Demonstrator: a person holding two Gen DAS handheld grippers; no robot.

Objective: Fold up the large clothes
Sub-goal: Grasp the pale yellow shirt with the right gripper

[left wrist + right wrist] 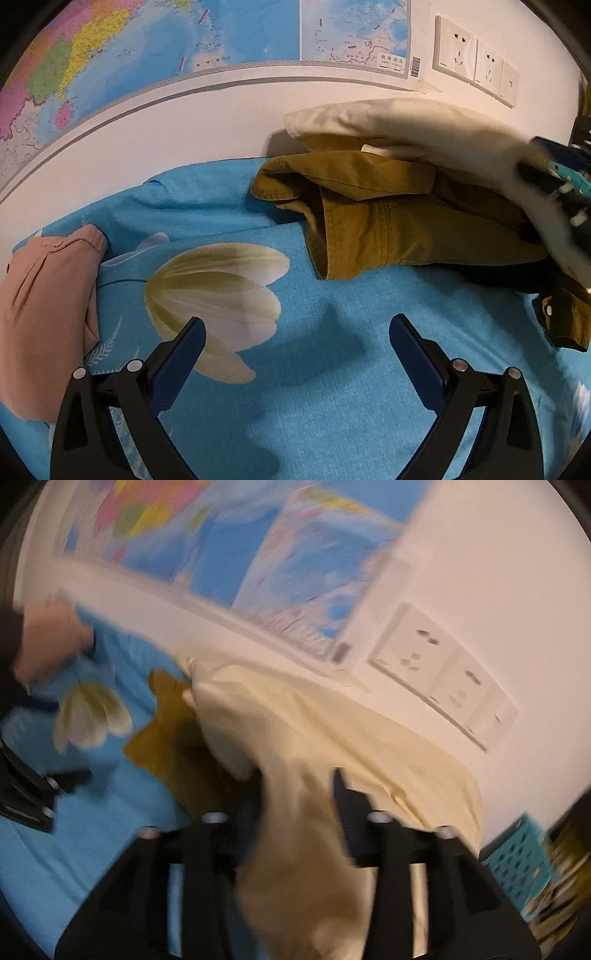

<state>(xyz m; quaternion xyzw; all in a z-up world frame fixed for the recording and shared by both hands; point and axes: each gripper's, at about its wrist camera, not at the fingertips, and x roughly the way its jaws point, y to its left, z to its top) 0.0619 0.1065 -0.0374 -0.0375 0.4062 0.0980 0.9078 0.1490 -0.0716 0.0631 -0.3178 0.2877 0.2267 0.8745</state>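
Observation:
A cream garment (406,125) hangs lifted over a crumpled mustard shirt (388,221) on the blue tulip-print bedsheet (314,387). At the right edge of the left wrist view my right gripper (554,177) is shut on the cream cloth. In the blurred right wrist view the cream garment (314,720) runs bunched between the fingers of the right gripper (297,775), with the mustard shirt (166,746) to its left. My left gripper (298,321) hovers open over the bare sheet with nothing between its fingers. It also shows at the left edge of the right wrist view, left gripper (26,786).
A pink garment (44,295) lies at the left on the sheet. Something dark (498,277) sits under the mustard shirt. The wall behind carries a map (147,44) and sockets (472,59). A blue perforated basket (517,860) stands at the far right.

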